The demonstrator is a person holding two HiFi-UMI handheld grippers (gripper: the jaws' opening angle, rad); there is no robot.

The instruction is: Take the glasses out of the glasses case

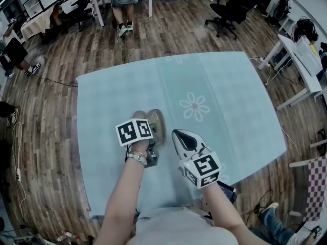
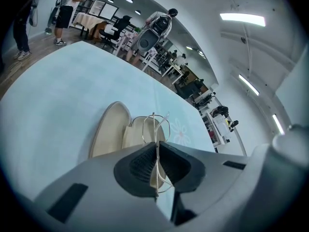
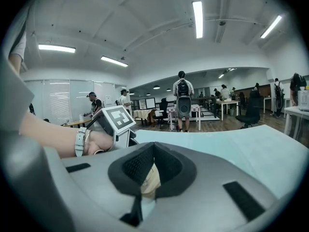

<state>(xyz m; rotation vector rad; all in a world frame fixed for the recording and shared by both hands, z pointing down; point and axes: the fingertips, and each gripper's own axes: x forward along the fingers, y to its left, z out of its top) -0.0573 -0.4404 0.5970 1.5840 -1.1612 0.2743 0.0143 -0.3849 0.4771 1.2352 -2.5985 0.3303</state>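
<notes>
Left gripper [image 2: 157,149] clamped on glasses [image 2: 155,125] just above open glasses case [image 2: 108,129]; right gripper [image 3: 153,151] grips its rim.

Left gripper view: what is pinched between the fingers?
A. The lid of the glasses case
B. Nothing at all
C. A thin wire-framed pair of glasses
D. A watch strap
C: the left gripper has its fingers shut on the thin wire frame of the glasses, and the open glasses case lies beyond them.

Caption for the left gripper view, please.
Left gripper shut on wire-framed glasses, open beige case beyond on pale blue table.
</notes>
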